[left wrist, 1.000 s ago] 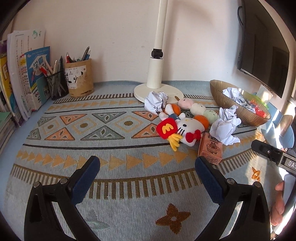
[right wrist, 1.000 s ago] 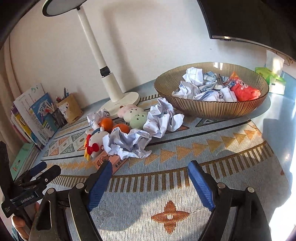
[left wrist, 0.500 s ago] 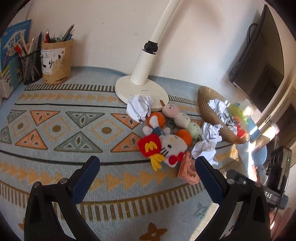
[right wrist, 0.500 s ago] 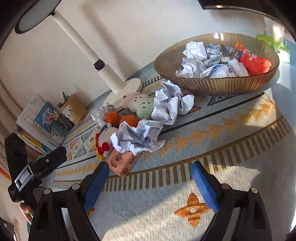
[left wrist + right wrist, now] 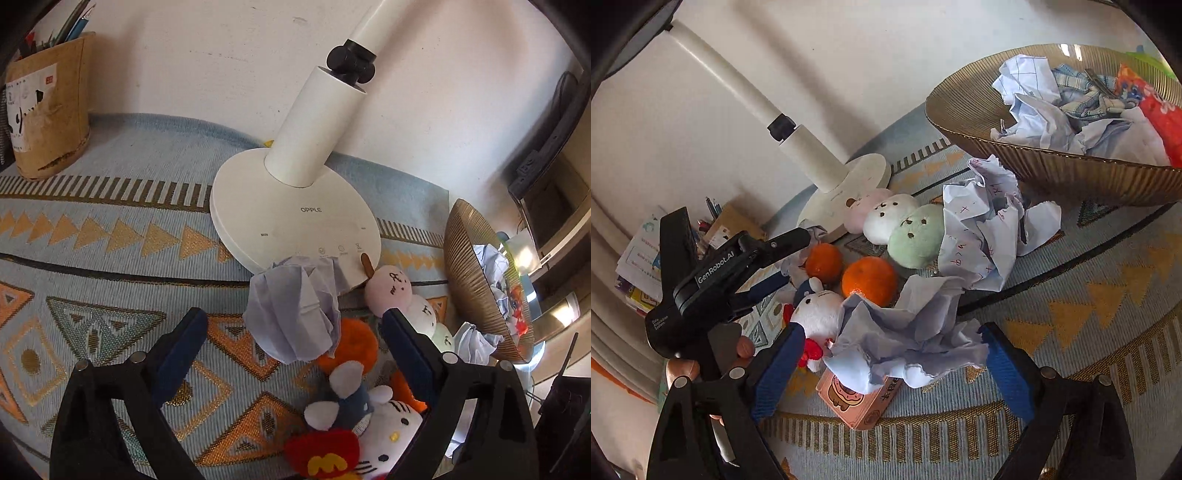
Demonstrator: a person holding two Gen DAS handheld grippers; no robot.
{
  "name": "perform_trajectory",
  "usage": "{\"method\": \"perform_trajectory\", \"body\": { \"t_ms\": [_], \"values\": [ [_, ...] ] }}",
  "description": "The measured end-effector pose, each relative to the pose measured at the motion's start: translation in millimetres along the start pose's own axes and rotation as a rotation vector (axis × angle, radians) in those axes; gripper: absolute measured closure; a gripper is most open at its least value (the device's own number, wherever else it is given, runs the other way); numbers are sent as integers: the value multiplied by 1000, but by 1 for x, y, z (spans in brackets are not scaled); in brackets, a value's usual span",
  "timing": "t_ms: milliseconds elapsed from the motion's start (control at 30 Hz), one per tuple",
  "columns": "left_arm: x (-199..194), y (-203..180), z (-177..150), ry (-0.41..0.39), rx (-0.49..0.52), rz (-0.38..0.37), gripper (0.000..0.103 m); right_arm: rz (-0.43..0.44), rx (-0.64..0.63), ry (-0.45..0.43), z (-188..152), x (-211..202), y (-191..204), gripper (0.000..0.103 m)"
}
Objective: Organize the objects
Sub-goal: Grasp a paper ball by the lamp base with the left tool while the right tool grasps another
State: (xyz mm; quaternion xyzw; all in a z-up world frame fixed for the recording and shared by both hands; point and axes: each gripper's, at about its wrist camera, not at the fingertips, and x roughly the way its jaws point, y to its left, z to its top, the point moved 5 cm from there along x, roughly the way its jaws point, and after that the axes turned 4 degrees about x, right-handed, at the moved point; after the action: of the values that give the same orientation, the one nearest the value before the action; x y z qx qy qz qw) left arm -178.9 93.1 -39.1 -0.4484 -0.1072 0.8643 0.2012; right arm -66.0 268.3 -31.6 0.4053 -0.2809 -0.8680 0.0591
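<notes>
A crumpled paper ball (image 5: 295,314) lies against the lamp base, on top of the toy pile. My left gripper (image 5: 293,319) straddles it; its jaws are closing and the pads stand clear of the paper. A second crumpled sheet (image 5: 905,336) rests on a pink box (image 5: 857,402). My right gripper (image 5: 892,332) brackets that sheet, jaws closing, with the right pad almost at the paper's edge. The left gripper (image 5: 790,258) also shows in the right wrist view, held by a hand. A gold ribbed bowl (image 5: 1052,173) at the right holds more crumpled paper.
Plush toys crowd the patterned cloth: a white kitty (image 5: 820,314), two orange balls (image 5: 868,280), a pink, white and green dumpling string (image 5: 890,225). Another paper wad (image 5: 979,229) leans near the bowl. White lamp base (image 5: 295,221), brown pen holder (image 5: 48,107), stacked books (image 5: 639,258).
Both grippers have come in close to the pile. The left one swung over to the paper ball by the lamp base; the right one dropped around the sheet on the pink box.
</notes>
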Motion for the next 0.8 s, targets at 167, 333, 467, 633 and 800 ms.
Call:
{"method": "perform_trajectory", "body": {
  "t_ms": [167, 333, 467, 633, 800],
  "values": [
    [-3, 0, 3, -42, 23, 4, 56, 25, 19, -29, 2, -5, -4, 45],
    [-25, 0, 3, -93, 25, 9, 57, 22, -39, -85, -1, -25, 3, 48],
    [-69, -8, -12, -130, 39, -17, 57, 74, -169, -75, -17, -55, 15, 48],
    [-117, -22, -69, -123, 107, 17, 57, -20, -566, 9, -68, -82, 29, 46],
    [-131, -21, -118, -135, 133, 67, 57, -138, -902, 62, -116, -91, 22, 43]
  ]
}}
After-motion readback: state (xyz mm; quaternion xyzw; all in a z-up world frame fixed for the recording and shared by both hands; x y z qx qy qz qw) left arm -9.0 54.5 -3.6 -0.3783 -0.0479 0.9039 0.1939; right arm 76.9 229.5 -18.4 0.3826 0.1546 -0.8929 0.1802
